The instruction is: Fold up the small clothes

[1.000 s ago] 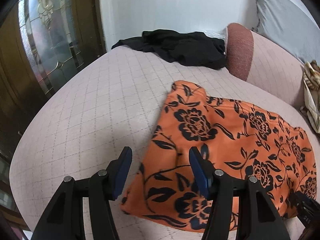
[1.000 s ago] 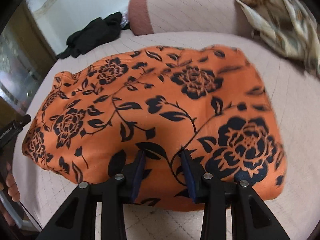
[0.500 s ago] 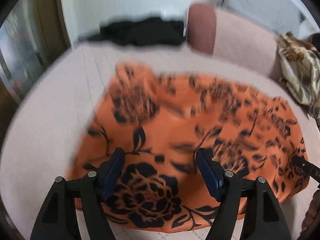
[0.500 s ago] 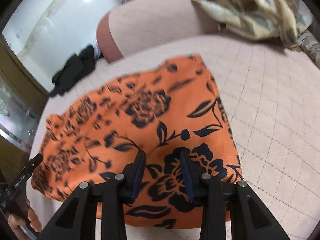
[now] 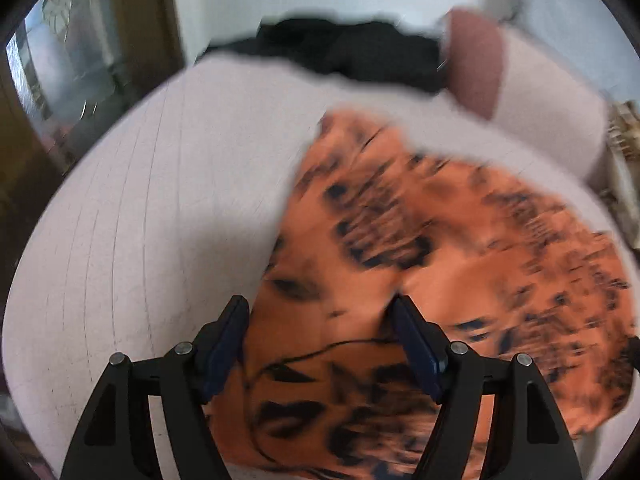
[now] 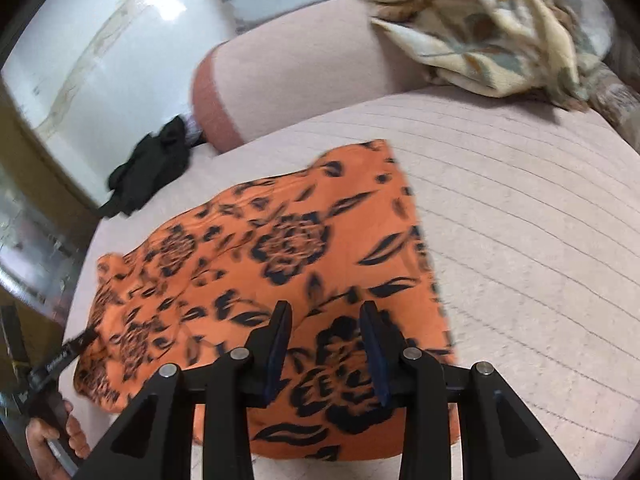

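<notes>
An orange cloth with black flowers (image 5: 440, 240) lies flat on the pink quilted seat (image 5: 140, 220). My left gripper (image 5: 320, 304) hovers over its near left end. Its jaws are opening wide; cloth shows below the gap, and the pads do not press on it. This view is blurred. In the right wrist view the same cloth (image 6: 280, 248) stretches away to the left. My right gripper (image 6: 326, 308) stands open over the near right part, its jaws a little apart. The left gripper's finger (image 6: 60, 356) and a hand (image 6: 52, 440) show at the lower left.
A black garment (image 6: 152, 168) is bunched at the seat's far left corner. Behind the cloth lies a pink bolster (image 6: 280, 80). A cream patterned cloth (image 6: 480, 20) is heaped at the back right. Bare seat (image 6: 540, 220) spreads to the right of the orange cloth.
The left gripper's jaws have widened, and it swung right over the cloth, then back to its left end. The right gripper has shifted toward the cloth's right edge.
</notes>
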{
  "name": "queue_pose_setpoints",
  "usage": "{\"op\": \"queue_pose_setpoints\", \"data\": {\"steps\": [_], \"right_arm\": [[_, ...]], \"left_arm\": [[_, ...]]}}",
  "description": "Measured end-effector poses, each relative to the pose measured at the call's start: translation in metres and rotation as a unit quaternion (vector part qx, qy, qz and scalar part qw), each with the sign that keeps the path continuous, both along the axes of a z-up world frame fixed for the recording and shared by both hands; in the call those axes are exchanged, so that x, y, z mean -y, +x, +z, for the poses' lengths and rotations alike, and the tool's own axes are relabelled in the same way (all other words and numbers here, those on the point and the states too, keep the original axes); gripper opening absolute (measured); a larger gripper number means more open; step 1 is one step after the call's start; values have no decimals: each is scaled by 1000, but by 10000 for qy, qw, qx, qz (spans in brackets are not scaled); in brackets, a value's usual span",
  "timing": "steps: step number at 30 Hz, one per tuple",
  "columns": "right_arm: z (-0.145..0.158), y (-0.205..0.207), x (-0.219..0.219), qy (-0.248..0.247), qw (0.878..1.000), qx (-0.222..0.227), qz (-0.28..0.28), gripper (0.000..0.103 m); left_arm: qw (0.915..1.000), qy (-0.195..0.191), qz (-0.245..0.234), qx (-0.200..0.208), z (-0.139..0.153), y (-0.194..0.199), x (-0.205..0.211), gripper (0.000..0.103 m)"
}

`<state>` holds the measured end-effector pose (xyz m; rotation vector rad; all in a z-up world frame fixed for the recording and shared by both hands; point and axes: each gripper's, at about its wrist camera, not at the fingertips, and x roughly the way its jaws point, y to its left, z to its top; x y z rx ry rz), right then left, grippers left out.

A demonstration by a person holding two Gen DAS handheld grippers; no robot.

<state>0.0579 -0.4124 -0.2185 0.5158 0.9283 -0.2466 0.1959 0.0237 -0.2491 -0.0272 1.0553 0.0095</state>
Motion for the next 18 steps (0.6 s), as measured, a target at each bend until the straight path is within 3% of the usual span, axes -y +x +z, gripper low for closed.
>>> {"op": "queue_pose_setpoints", "data": {"steps": [3,7,11,14,18], "right_arm": [[-23,8,11,418,9983,-397,-45,39],[-13,3,16,664,9976,-148,-124,40],[-4,-3,15,1016,9947,141,-49,43],[0,-6,12,1541,9873,390,75,48],[4,-10,-3,1861,9806,570,236,51]], "left_arm": [[9983,-515,243,-93,0,1,-14,78],[9983,-483,299,149,15,-8,-16,78],[9965,-724,185,375,37,-22,-16,78],[9947,-867,253,502,44,-42,-21,78],[9902,-1299,371,348,44,-68,-26,78]]}}
